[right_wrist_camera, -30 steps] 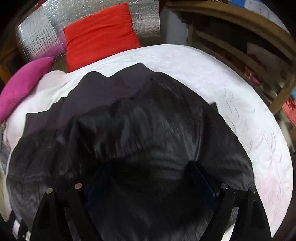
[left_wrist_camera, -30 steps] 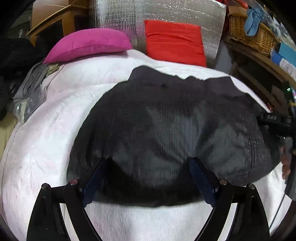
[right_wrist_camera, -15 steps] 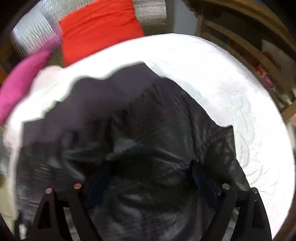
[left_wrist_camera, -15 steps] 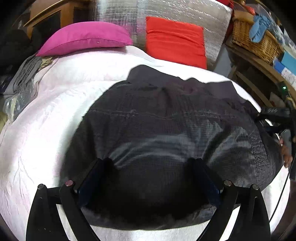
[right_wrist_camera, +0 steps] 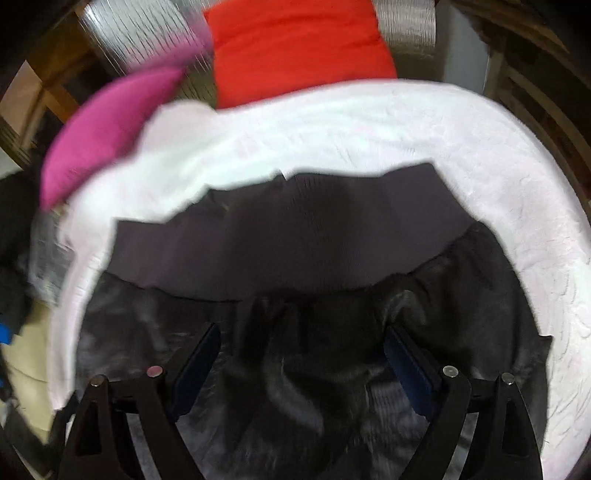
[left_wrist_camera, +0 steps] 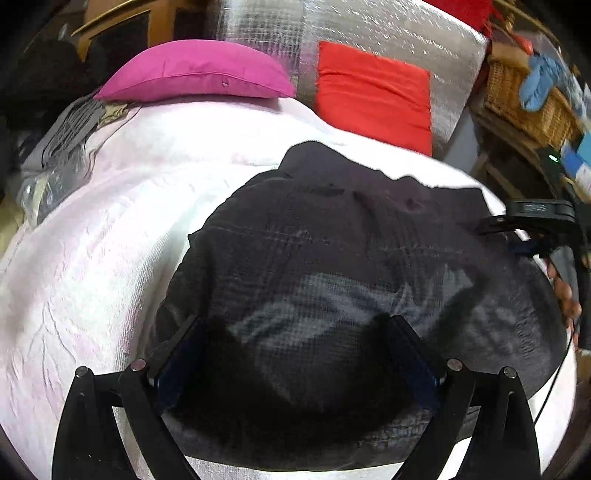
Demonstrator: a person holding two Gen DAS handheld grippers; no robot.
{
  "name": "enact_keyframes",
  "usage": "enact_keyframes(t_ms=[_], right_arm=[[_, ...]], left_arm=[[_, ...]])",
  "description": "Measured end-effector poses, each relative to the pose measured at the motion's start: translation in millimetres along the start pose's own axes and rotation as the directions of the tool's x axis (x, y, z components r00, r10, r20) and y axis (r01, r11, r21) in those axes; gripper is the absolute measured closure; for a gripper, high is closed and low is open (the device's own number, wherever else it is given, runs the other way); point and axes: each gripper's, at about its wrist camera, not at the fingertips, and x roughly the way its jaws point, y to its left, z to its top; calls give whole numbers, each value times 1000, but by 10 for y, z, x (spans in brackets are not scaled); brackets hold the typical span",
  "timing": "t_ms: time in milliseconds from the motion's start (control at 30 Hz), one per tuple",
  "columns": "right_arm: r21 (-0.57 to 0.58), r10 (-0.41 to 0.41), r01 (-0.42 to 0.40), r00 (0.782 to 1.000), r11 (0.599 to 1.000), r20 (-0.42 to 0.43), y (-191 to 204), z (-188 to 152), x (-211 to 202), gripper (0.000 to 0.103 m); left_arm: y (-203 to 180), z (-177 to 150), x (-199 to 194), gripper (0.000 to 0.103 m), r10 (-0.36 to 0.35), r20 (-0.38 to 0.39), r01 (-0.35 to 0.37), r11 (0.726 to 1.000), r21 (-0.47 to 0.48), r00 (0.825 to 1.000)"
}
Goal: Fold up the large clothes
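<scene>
bed: white cover (left_wrist_camera: 122,236) | cushions: pink (left_wrist_camera: 195,72), red (left_wrist_camera: 373,96) | backing: silver foil panel (left_wrist_camera: 369,26) | right: wicker basket (left_wrist_camera: 524,99)

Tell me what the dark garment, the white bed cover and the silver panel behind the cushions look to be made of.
Dark garment: looks like thin synthetic weave, slightly glossy; a fine grid texture and grey sheen show.
White bed cover: probably soft matte cotton-like fabric with a stitched or embossed pattern; the ridges are faint.
Silver panel: appears foil-faced, like reflective insulation; it glitters and shows a quilted grid.
</scene>
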Motion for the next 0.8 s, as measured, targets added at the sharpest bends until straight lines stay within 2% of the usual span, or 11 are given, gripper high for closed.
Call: enact_keyframes(t_ms=[67, 100, 167, 233, 333, 400, 500, 567, 633, 733, 800], right_arm=[[-7, -50, 50, 999, 999, 6, 54, 25, 175, 11], [-27, -79, 81, 995, 996, 53, 95, 4, 219, 12], [-41, -106, 110, 991, 993, 86, 164, 12, 271, 20], [-26, -96, 99, 990, 995, 106, 176, 70, 272, 36], [-58, -127, 136, 982, 989, 140, 260, 146, 258, 47], [-37, -130, 138, 977, 990, 167, 281, 176, 200, 50], [33, -93, 88, 971, 996, 222, 165, 188, 131, 51], [34, -95, 91, 981, 995, 167, 157, 152, 265, 47], [38, -91, 86, 983, 996, 162, 121, 133, 226, 37], [108, -1, -11, 994, 994, 110, -19, 147, 114, 36], [162, 87, -112, 984, 980, 156, -159, 33, -128, 36]], left_arm=[[-7, -27, -20, 6, 7, 5, -7, 1000, 12, 1000], [-12, -25, -12, 6, 9, 6, -10, 1000, 15, 1000], [-23, -24, 11, 6, 15, 9, -15, 1000, 17, 1000], [-33, -25, 26, 6, 21, 10, -21, 1000, 16, 1000], [-38, 4, 36, 6, 27, 21, -27, 1000, 9, 999], [-26, 31, 18, 6, 22, 32, -22, 1000, -6, 999], [-13, 14, 28, 6, 26, 29, -26, 1000, -5, 999], [-35, -22, 86, 6, 43, 8, -43, 999, 17, 999], [-55, -35, 106, 6, 57, 3, -57, 998, 35, 998], [-31, 5, 45, 6, 47, 8, -47, 999, 15, 999], [-4, 23, -26, 6, 43, 36, -43, 999, -3, 998]])
